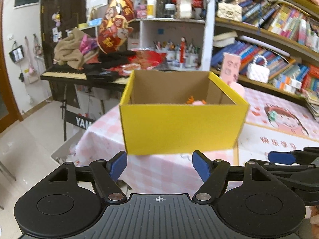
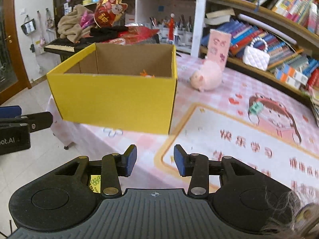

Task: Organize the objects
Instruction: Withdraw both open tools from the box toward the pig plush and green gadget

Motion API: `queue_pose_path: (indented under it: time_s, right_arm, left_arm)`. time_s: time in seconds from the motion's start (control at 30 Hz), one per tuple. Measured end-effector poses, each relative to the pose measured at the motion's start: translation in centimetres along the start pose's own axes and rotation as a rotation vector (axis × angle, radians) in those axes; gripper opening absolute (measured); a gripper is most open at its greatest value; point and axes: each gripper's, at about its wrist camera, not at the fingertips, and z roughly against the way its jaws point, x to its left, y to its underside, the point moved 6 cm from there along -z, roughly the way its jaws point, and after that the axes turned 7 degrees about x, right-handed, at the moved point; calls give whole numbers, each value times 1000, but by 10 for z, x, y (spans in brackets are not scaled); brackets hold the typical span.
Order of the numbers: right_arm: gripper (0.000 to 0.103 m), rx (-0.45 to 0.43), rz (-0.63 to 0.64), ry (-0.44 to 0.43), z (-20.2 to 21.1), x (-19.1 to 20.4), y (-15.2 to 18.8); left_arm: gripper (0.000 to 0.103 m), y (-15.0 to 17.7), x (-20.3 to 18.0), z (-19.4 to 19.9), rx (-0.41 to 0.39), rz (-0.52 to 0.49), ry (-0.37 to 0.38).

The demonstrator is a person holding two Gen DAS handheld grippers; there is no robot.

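One stand (image 1: 82, 121) below the keyboard reads "YAM".

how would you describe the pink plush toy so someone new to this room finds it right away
Start at the open yellow box on the pink checked tablecloth. Just past its right side, toward the bookshelf, the pink plush toy sits on the cloth in front of an upright pink card. It is the only round, fuzzy thing out on the table; the white quilted bag nearby sits up on the shelf.

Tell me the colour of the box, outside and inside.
The box is yellow outside, plain brown cardboard inside; clearest in the right wrist view.
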Motion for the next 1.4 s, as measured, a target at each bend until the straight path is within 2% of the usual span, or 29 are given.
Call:
queue_pose_path:
  time_s: [0.17, 0.37, 0.6, 0.9, 1.17, 1.4]
  right_arm:
    - [42, 2, -33, 21, 10, 0, 16]
    - [46, 15, -90, 74, 22, -6, 37]
    - [51, 17, -144, 171, 39, -24, 57]
    - [52, 30, -255, 279, 52, -58, 74]
    - [53, 31, -297, 345, 58, -90, 79]
    - [54, 59, -325, 351, 51, -120, 77]
  left_arm:
    - [79, 13, -12, 6, 10, -55, 41]
    - [79, 24, -30, 10, 23, -116, 124]
    - [80, 32, -56, 9, 43, -179, 233]
    - [80, 30, -94, 5, 45, -282, 330]
    - [80, 25, -132, -5, 58, -332, 383]
    - [80, 17, -159, -15, 64, -352, 389]
